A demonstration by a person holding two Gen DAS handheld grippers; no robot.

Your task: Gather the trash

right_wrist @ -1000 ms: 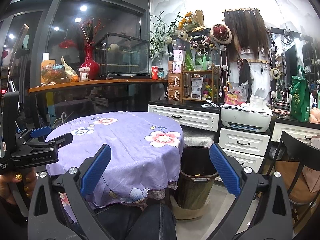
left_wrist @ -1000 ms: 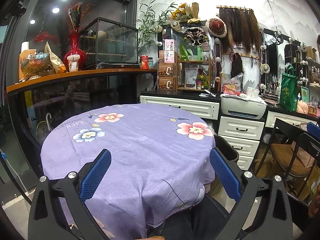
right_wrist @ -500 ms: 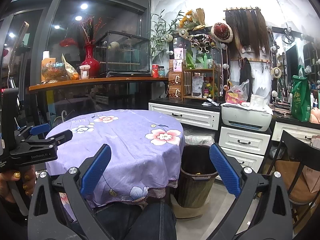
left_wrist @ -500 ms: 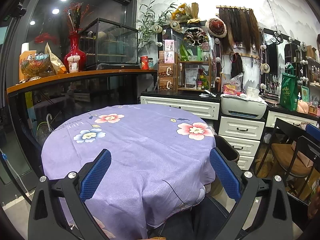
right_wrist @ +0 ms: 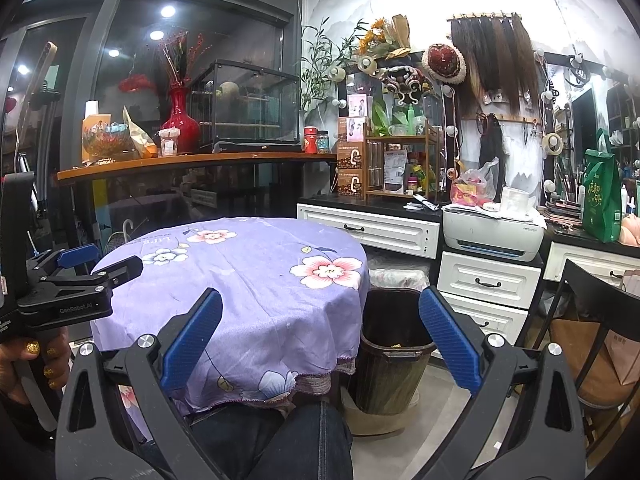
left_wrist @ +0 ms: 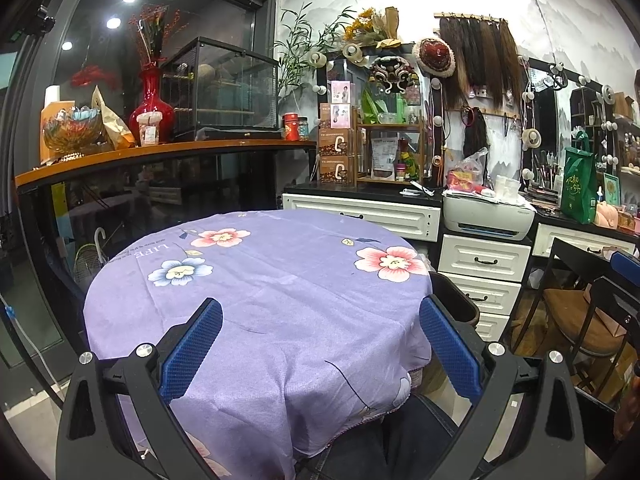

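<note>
A round table under a purple flowered cloth (left_wrist: 280,300) fills the left wrist view, and no loose trash shows on it. My left gripper (left_wrist: 320,308) hovers open over its near edge with nothing between the blue pads. A dark brown trash bin (right_wrist: 394,344) stands on the floor right of the table, with small yellowish bits inside. My right gripper (right_wrist: 320,296) is open and empty, spanning the table's right edge and the bin. A hand holds the left gripper (right_wrist: 116,258) at the left of the right wrist view. The bin's rim (left_wrist: 456,300) peeks out behind the table.
White drawer cabinets (right_wrist: 488,280) with a printer (right_wrist: 494,232) line the back right. A wooden-topped glass counter (left_wrist: 160,156) with a red vase (left_wrist: 151,106) runs behind the table. A black chair (right_wrist: 600,320) stands at the right. The person's legs in jeans (right_wrist: 304,440) are below.
Almost nothing differs. The right wrist view has drifted very slightly, and both grippers stay open and empty.
</note>
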